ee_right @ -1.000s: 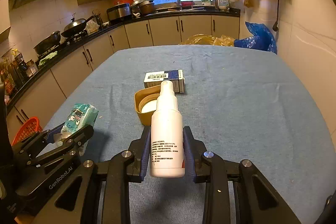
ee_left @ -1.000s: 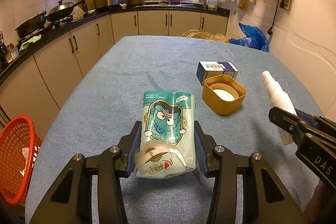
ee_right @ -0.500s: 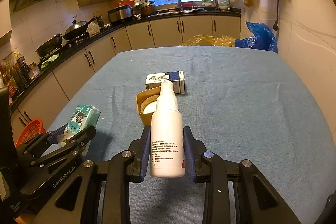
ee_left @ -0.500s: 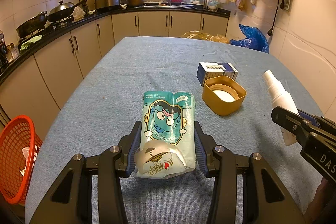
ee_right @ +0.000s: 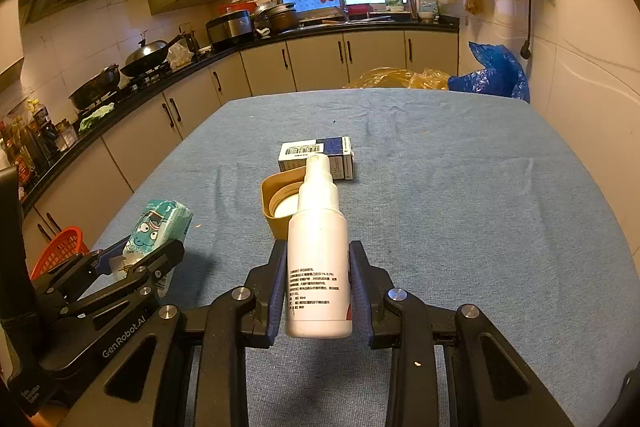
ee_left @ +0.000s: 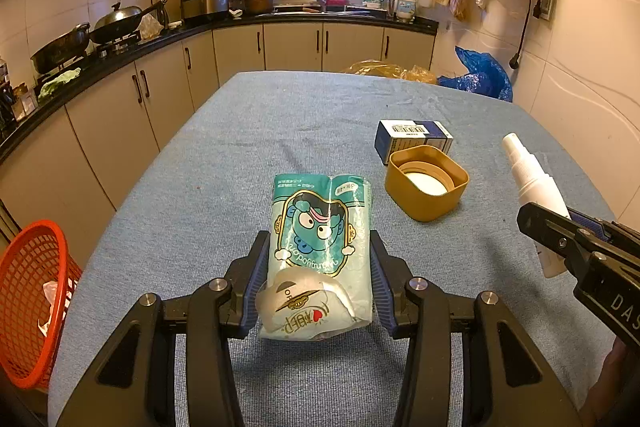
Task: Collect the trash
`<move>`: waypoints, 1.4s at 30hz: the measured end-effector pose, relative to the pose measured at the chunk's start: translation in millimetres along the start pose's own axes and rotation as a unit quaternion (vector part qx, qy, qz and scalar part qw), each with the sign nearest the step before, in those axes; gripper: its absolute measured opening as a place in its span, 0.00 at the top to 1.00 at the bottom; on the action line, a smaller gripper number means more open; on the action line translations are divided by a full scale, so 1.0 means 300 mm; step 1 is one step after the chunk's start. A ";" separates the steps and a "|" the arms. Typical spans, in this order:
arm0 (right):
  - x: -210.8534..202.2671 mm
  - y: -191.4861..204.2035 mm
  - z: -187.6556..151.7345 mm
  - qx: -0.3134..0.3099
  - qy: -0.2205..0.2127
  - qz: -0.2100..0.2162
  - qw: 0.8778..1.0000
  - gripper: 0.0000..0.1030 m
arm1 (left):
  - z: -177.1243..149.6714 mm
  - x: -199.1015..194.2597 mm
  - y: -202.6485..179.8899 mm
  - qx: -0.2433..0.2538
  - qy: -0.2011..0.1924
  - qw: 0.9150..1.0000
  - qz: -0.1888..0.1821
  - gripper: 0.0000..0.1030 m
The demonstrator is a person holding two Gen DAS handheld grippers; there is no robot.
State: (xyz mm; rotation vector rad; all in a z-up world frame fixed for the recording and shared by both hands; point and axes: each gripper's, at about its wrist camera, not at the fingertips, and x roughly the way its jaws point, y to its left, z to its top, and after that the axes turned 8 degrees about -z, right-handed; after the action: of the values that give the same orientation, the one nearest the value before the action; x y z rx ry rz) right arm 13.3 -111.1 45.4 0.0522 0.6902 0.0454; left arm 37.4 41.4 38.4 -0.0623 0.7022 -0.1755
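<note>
Left gripper [ee_left: 318, 269] pinching the teal cartoon-print tissue pack [ee_left: 320, 247], held above the near part of the blue cloth-covered table [ee_left: 224, 163]. Right gripper [ee_right: 318, 291] clamped on the white plastic spray bottle [ee_right: 318, 259], nozzle pointing far. Beyond: mustard square plastic lid [ee_left: 426, 183], then blue-and-white cardboard box [ee_left: 412, 135] touching it. Red mesh basket [ee_left: 30, 299] on the floor, near left.

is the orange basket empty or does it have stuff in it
Not empty: the orange basket beside the table holds pale crumpled scraps, seen through its mesh. What they are, cannot tell.
</note>
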 end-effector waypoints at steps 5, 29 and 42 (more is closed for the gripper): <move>0.000 0.000 0.000 0.000 0.000 0.000 1.000 0.69 | 0.000 0.001 0.000 0.000 0.000 1.000 0.000 0.56; -0.021 -0.003 0.018 0.009 -0.008 0.004 1.000 0.69 | 0.010 -0.006 0.014 -0.001 -0.003 1.000 0.001 0.56; -0.035 -0.024 0.023 0.021 -0.016 0.011 1.000 0.69 | 0.009 -0.006 0.039 -0.007 -0.004 1.000 0.007 0.56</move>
State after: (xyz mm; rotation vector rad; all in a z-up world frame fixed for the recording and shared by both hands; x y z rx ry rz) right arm 9.9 -119.2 57.0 0.1001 0.6591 0.0516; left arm 39.4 53.4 40.3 -0.0716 0.6961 -0.1568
